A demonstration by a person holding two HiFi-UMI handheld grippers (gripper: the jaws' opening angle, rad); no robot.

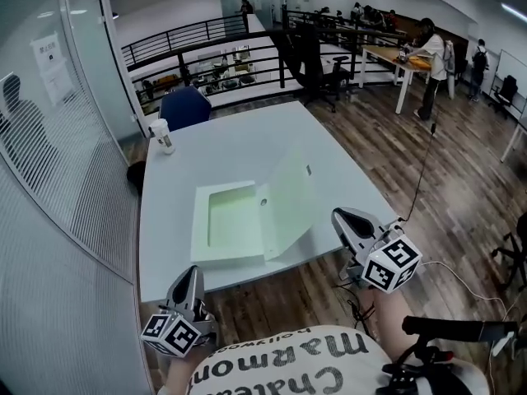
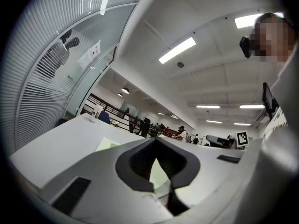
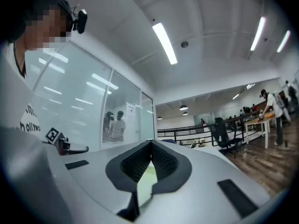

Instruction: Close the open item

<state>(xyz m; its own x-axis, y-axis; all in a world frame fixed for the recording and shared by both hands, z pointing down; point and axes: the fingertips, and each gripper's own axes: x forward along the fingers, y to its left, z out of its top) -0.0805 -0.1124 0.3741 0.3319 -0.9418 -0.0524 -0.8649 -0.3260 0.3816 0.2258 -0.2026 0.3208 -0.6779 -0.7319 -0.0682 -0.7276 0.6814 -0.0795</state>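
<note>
My left gripper (image 1: 191, 274) has its two jaws together, with tips touching, and nothing is between them. It is below the near edge of the table (image 1: 206, 151), at the left corner, and not over the top. My right gripper (image 1: 342, 216) is the same: jaws together at the tips and empty. It is just off the near right edge of the table, a little higher in the head view than the left one.

Between the two grippers and further in lies the pale green folder (image 1: 226, 220). It is open. Its base is flat on the white table near the front edge, and its cover (image 1: 290, 197) stands up tilted on the right side, near the right gripper but apart from it. Neither gripper touches the folder.

At the far left corner of the table stands a small white bottle (image 1: 162, 136), upright, well apart from the folder. Behind it is a blue chair (image 1: 183, 107). A glass wall (image 1: 58, 130) runs along the left of the table.
</note>
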